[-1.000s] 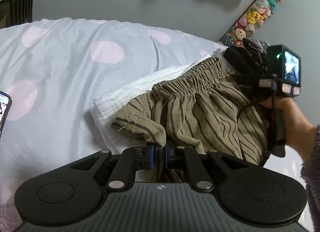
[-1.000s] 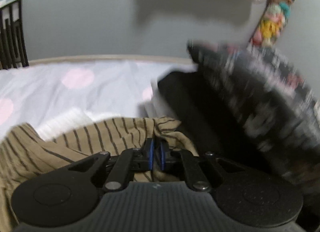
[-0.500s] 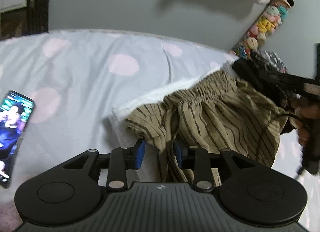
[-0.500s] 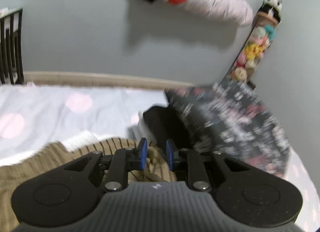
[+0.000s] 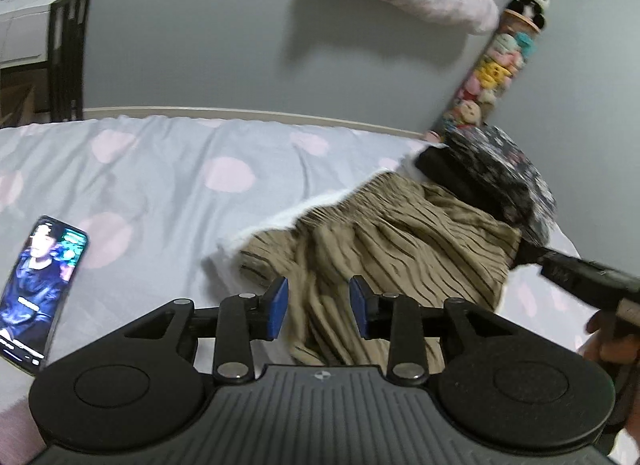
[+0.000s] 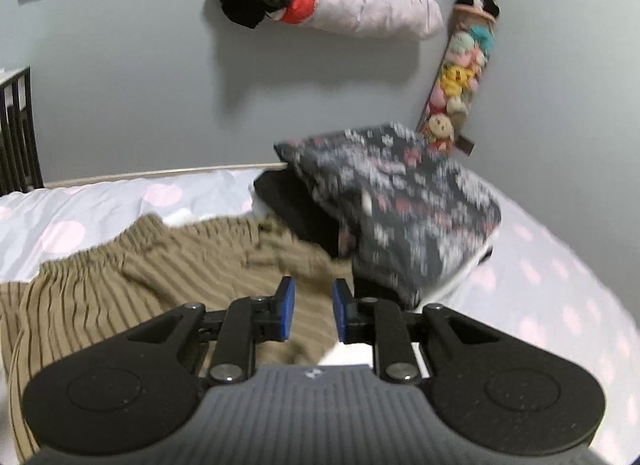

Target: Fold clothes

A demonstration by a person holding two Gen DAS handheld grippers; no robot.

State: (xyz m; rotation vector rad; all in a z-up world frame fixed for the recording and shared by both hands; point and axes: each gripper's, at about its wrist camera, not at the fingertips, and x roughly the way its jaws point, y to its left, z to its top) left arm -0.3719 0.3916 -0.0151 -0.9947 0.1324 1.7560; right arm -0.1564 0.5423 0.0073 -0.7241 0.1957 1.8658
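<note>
Scene: a bed (image 5: 168,193) under a grey cover with pink dots; a person works a handheld gripper in each hand
Garment: the striped tan trousers (image 5: 384,241) lie bunched on a folded white cloth (image 5: 224,261) near the bed's right side, waistband toward the wall, one leg trailing toward the left gripper
Left gripper: the left gripper (image 5: 318,307) hangs above the near leg with its jaws opening; the cloth shows beyond the blue pads, not pinched by them
Right gripper: the right gripper (image 6: 313,309) stands parted over the trousers' right edge, nothing clamped; released
Neighbours: a black folded garment (image 6: 296,209) and a dark floral piece (image 6: 400,205) sit stacked beside the trousers, the floral one on top; a phone (image 5: 38,293) glows on the cover at the left
Done: the trousers look roughly doubled over, though creased and uneven; the stack beside them suggests finished items
Left: likely a tidier final fold, smoothing, and a place on the pile; how many garments remain cannot be told
</note>
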